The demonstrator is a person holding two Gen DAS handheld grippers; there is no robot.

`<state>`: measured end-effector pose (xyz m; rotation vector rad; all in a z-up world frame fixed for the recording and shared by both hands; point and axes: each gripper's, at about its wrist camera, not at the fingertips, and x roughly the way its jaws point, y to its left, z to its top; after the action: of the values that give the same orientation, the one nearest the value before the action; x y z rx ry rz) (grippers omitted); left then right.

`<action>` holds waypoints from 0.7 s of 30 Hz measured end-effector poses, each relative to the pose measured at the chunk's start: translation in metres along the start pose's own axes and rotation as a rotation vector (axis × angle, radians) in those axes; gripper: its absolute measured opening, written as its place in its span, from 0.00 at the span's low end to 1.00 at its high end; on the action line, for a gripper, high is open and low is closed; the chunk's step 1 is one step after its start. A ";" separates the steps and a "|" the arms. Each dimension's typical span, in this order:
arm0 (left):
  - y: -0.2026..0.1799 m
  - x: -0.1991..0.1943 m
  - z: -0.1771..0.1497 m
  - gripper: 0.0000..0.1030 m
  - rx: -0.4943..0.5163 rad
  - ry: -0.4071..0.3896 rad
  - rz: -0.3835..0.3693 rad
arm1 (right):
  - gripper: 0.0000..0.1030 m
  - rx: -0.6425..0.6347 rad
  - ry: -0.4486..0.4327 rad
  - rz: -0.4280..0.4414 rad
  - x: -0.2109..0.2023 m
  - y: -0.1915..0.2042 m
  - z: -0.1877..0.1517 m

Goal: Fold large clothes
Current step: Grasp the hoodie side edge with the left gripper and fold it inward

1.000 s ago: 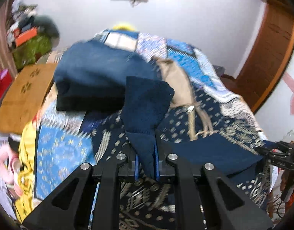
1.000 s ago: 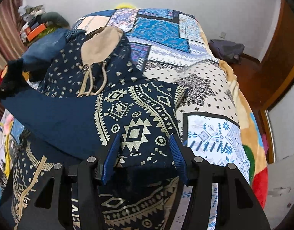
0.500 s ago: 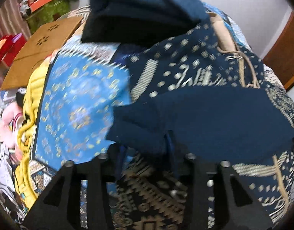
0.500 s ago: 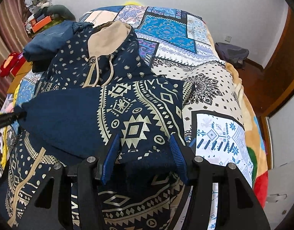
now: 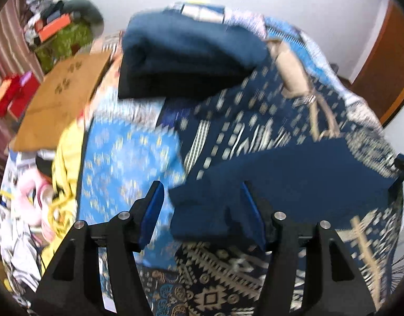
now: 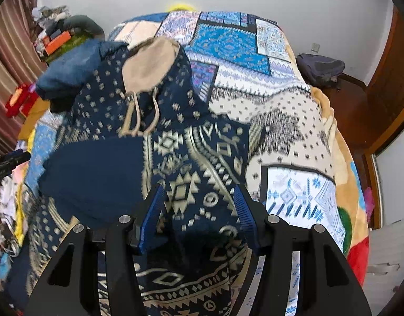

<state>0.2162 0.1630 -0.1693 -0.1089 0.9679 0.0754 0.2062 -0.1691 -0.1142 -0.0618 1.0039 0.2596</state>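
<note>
Released sleeve [image 5: 215,210] lies between opening left jaws.

Even indoor light, motion blur, fisheye bending with dark corners.

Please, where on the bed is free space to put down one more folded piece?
Free: the patchwork blanket right of the patterned hoodie, up to the wall. Crowded: the left side, with folded jeans beside the hood and clutter past the bed edge.
</note>
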 end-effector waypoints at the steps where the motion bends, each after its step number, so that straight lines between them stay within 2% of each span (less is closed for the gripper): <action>1: -0.004 -0.005 0.009 0.57 0.009 -0.021 -0.009 | 0.50 0.007 -0.011 0.010 -0.003 -0.001 0.004; 6: -0.030 -0.020 0.054 0.58 0.059 -0.101 -0.057 | 0.50 0.038 -0.073 0.058 -0.017 -0.002 0.034; 11: -0.058 -0.013 0.097 0.58 0.121 -0.136 -0.092 | 0.50 0.029 -0.127 0.095 -0.023 0.004 0.070; 16: -0.082 0.009 0.136 0.58 0.162 -0.139 -0.121 | 0.50 0.001 -0.146 0.101 -0.012 0.012 0.105; 21: -0.101 0.041 0.167 0.58 0.191 -0.113 -0.132 | 0.50 -0.020 -0.117 0.124 0.020 0.024 0.138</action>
<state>0.3874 0.0844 -0.1033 0.0074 0.8488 -0.1307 0.3247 -0.1186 -0.0548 -0.0022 0.8901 0.3824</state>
